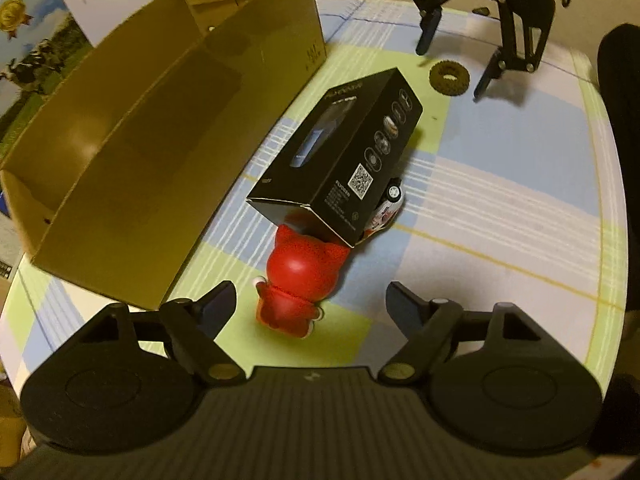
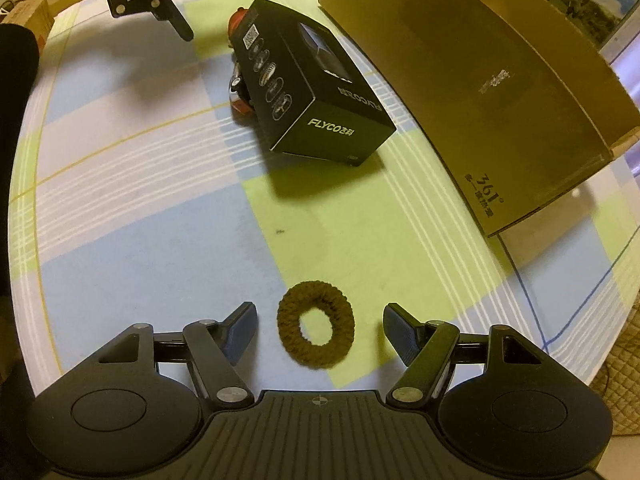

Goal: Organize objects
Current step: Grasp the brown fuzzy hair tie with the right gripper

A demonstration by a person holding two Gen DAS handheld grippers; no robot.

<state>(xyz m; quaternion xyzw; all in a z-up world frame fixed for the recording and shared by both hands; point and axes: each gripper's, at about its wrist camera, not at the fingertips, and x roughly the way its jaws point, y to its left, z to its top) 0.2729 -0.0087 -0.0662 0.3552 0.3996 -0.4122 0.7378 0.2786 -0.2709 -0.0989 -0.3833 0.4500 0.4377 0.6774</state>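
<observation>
A red cat figure (image 1: 298, 280) lies on the checked tablecloth (image 1: 500, 168), its head tucked under a tilted black Flyco box (image 1: 340, 156). My left gripper (image 1: 310, 304) stands open, its fingers on either side of the figure's lower body. A small toy car (image 1: 390, 204) leans against the box's right side. In the right wrist view a brown fuzzy hair tie (image 2: 316, 330) lies flat between the open fingers of my right gripper (image 2: 320, 332). The black box (image 2: 312, 84) sits farther ahead, with the red figure (image 2: 238, 20) and the toy car (image 2: 239, 94) at its left.
A large open cardboard box (image 1: 168, 136) stands left of the objects; in the right wrist view the cardboard box (image 2: 480, 80) is at the right. A dark sleeve (image 1: 620, 160) is at the table's right edge. Each gripper shows in the other's view: right gripper (image 1: 452, 68), left gripper (image 2: 224, 4).
</observation>
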